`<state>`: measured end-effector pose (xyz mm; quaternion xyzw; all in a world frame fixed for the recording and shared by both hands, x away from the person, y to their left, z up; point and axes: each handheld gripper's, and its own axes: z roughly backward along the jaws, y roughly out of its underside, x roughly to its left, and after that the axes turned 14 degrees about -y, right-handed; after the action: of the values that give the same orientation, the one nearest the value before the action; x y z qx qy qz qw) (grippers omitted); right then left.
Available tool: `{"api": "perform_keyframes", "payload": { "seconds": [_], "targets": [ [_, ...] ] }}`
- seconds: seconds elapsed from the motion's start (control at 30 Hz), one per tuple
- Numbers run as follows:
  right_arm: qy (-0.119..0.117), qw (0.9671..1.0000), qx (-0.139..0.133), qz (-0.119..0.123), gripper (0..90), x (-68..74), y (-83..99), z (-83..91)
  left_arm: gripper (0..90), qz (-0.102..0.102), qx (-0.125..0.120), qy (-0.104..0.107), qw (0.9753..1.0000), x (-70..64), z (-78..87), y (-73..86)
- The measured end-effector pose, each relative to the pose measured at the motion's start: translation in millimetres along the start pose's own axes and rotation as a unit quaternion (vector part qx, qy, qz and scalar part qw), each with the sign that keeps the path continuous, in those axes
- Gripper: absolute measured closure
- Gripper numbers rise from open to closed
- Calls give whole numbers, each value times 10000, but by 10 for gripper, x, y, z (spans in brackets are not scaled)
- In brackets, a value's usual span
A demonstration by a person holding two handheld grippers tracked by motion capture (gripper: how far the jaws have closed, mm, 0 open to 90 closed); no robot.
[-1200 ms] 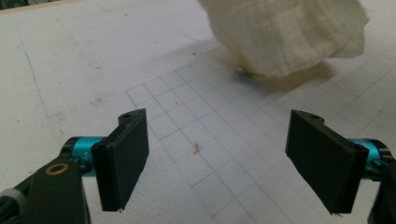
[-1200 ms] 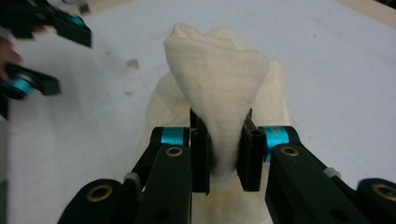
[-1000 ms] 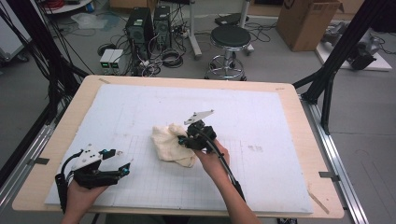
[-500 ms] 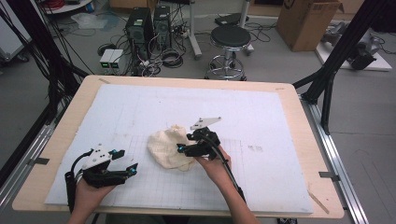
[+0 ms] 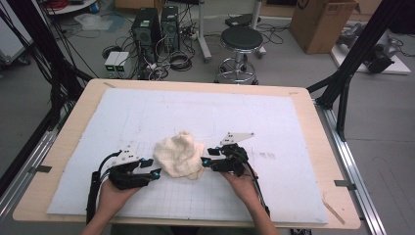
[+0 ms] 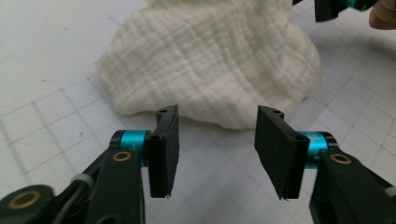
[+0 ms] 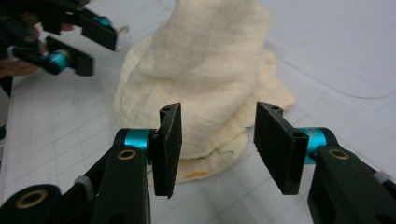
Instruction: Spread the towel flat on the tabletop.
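From the high view, a crumpled cream-coloured gauze cloth [image 5: 179, 155] lies heaped on the white gridded mat [image 5: 274, 127], nearer the mat's front edge than its back edge and roughly midway between its side edges. The left gripper [image 5: 149, 168] sits just beside the cloth's left flank, the right gripper [image 5: 206, 157] just beside its right flank, so the heap lies between them.

The left gripper view brings out the cloth's [image 6: 210, 60] crinkled, checked weave. It lies just beyond the spread jaws, with bare mat showing between them; whether the tips touch it I cannot tell.

The right gripper view shows the cloth [image 7: 205, 70] rising in a tall soft peak over layered folds. The jaws stand parted and empty before it, with the other gripper [image 7: 100, 44] at the far side.
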<state>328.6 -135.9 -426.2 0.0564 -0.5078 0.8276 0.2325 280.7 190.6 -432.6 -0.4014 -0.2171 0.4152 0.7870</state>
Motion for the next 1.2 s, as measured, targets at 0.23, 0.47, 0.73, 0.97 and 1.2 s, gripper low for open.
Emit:
{"api": "perform_keyframes", "payload": {
  "seconds": [0.23,0.47,0.73,0.97,1.2],
  "targets": [
    [-195,9997,145,-16,658,-79,-7,-190,625,-87,415,-57,9991,-71,-289,-116],
    [-347,9987,355,147,870,-82,-35,-215,853,-352,363,-79,9987,-97,-334,-258],
    [-182,9989,158,398,873,83,-137,25,856,-336,-27,16,9994,18,-2,-460],
    [-67,9974,16,724,873,367,-241,315,856,-489,-262,158,9983,6,278,-605],
    [-75,9946,146,1021,873,695,-249,421,856,-766,-254,292,9963,-148,487,-484]
  ]
}}
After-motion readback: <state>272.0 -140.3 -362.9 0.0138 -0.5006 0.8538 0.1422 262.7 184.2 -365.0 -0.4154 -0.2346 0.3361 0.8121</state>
